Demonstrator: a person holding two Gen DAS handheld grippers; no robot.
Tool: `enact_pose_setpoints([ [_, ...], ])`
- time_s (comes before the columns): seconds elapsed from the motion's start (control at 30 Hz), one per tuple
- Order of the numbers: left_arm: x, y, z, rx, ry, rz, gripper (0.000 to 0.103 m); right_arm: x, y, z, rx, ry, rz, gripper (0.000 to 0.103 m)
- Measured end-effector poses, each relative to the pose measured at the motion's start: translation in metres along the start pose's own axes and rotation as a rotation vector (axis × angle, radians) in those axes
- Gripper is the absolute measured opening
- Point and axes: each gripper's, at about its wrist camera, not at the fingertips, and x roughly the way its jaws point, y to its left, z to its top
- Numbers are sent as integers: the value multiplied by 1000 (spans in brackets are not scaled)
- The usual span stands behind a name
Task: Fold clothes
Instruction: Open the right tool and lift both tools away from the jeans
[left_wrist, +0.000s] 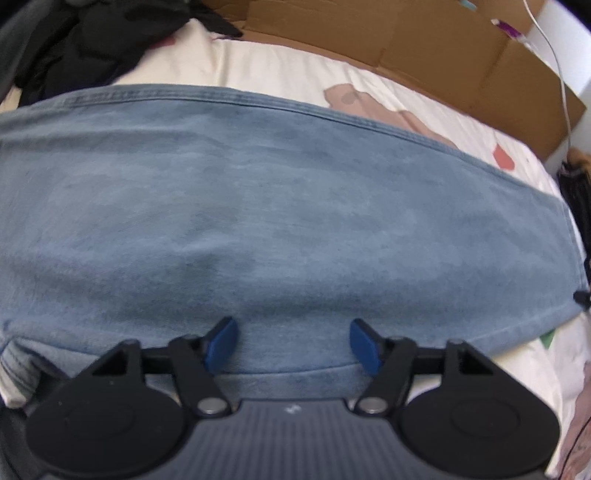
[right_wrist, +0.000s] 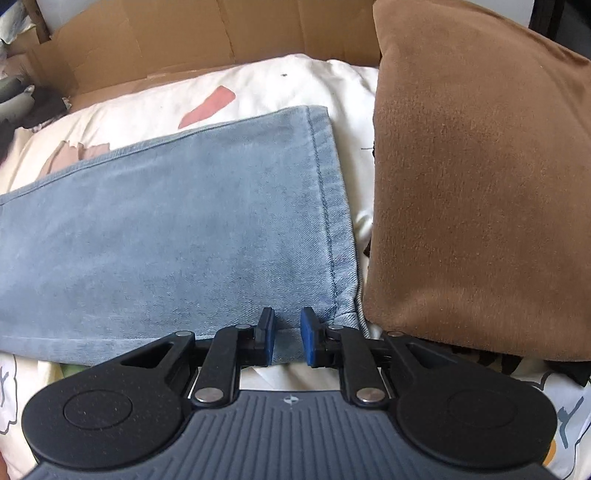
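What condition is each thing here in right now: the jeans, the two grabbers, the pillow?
Jeans: laid flat on the bed, hem end near the pillow.
Left gripper: jaws wide open over the denim, holding nothing.
Right gripper: jaws slightly apart at the hem corner.
Brown pillow: propped up beside the jeans.

Left gripper (left_wrist: 293, 343), lower centre, with its blue pads (left_wrist: 221, 345) spread wide apart over the near edge of the jeans (left_wrist: 258, 206); nothing lies between them but denim. The jeans span the frame from left to right as a flat blue band, their stitched far seam arching across the upper half. Beneath them lies a cream sheet (left_wrist: 266, 70) with pink and red shapes. Dark clothes (left_wrist: 85, 40) are heaped at upper left. Cardboard (left_wrist: 424, 48) lines the top, with a white cable (left_wrist: 561, 88) at upper right.
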Motion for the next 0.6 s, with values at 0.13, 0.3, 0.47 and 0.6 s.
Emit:
enact_pose_setpoints([
  [0.13, -8, 5, 4, -39, 16, -8, 58, -5, 3, 3, -25, 29, -40, 22],
  [0.3, -38, 24, 16, -118, -6, -21, 56, -25, 7, 12, -6, 43, -21, 26],
  [0.47, -91, 35, 34, -116, -48, 12, 62, -61, 21, 22, -94, 53, -6, 33],
  [0.6, -158, 47, 54, -115, -136, 57, 71, -114, 26, 39, -62, 25, 17, 37],
])
